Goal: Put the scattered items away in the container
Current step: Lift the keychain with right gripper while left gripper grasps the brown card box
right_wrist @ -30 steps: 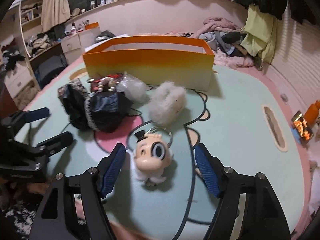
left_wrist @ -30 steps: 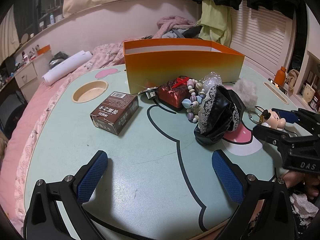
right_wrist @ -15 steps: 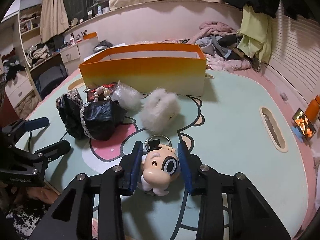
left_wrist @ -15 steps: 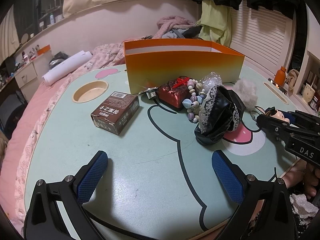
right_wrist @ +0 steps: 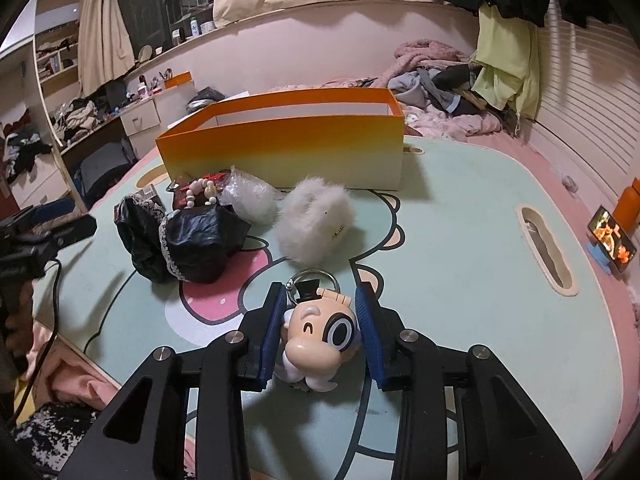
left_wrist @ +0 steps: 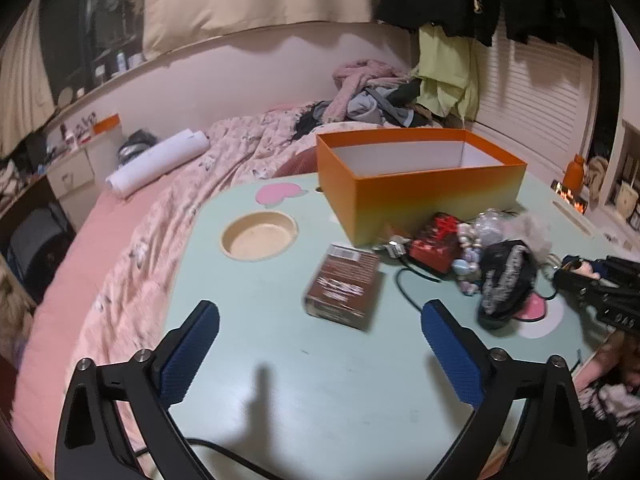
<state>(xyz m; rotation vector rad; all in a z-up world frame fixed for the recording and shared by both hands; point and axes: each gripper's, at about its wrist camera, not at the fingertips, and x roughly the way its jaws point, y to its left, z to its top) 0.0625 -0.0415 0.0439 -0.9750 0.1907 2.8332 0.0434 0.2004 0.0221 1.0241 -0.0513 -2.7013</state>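
You can read almost no writing here: the brown box (left_wrist: 343, 285) has pale letters on top, but they are too blurry to read, and the side of your right gripper (left_wrist: 580, 272), seen at the far right of the left wrist view, shows only a few white letters that look like "DAS". Only the left wrist view shows that brown box, the round cup hole (left_wrist: 260, 235) in the green table (left_wrist: 320, 380), the white roll (left_wrist: 158, 165) on the pink bed, and the white inside of the orange box (left_wrist: 420, 184). Only the right wrist view shows the fluffy white pouch (right_wrist: 316, 222) lying near the front of the orange box, the long slot (right_wrist: 546, 254) in the table, and a little lit screen (right_wrist: 612, 238) at the far right. Your right gripper (right_wrist: 320, 330) is pinching the cartoon head keychain (right_wrist: 320, 334); both blue pads (right_wrist: 370, 332) press on its sides near the table's close edge. Your left gripper (left_wrist: 320, 354) has its fingers spread wide with nothing between them; the brown box lies just beyond them.
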